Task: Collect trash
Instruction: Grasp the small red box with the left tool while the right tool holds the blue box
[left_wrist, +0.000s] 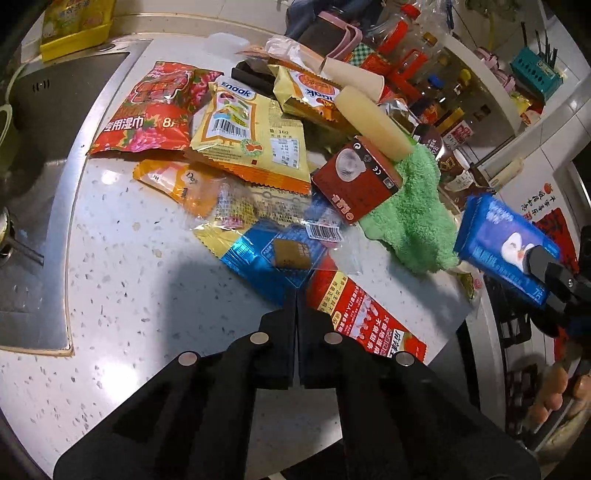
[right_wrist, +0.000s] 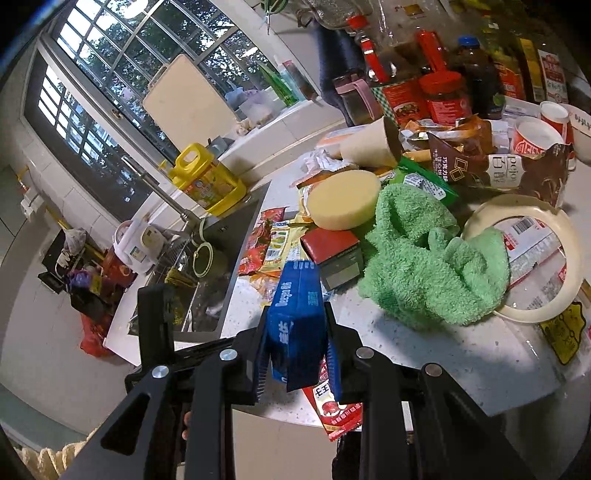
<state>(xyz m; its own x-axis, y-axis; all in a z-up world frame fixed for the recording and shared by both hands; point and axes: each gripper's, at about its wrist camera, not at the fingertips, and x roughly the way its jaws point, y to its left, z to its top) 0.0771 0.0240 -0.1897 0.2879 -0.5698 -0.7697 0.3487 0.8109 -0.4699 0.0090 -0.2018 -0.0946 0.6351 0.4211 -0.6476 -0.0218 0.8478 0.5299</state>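
Snack wrappers litter the speckled counter (left_wrist: 129, 266). My left gripper (left_wrist: 296, 295) is shut, its tips meeting where a blue wrapper (left_wrist: 258, 254) overlaps a red wrapper (left_wrist: 365, 317); whether a wrapper edge is pinched between them cannot be told. My right gripper (right_wrist: 295, 308) is shut on a blue tissue pack (right_wrist: 295, 325) and holds it above the counter's edge. In the left wrist view that pack (left_wrist: 498, 236) hangs at the right in the right gripper (left_wrist: 545, 260). More wrappers lie behind: a red wet-wipe pack (left_wrist: 147, 110) and a yellow snack bag (left_wrist: 251, 136).
A green towel (right_wrist: 424, 258), a red box (left_wrist: 354, 181), a yellow sponge (right_wrist: 343, 199) and a tipped paper cup (right_wrist: 369, 144) sit among the litter. A steel sink (left_wrist: 48, 147) lies to the left. Bottles and jars (right_wrist: 443, 92) crowd the back; a cream ring (right_wrist: 565, 236) lies right.
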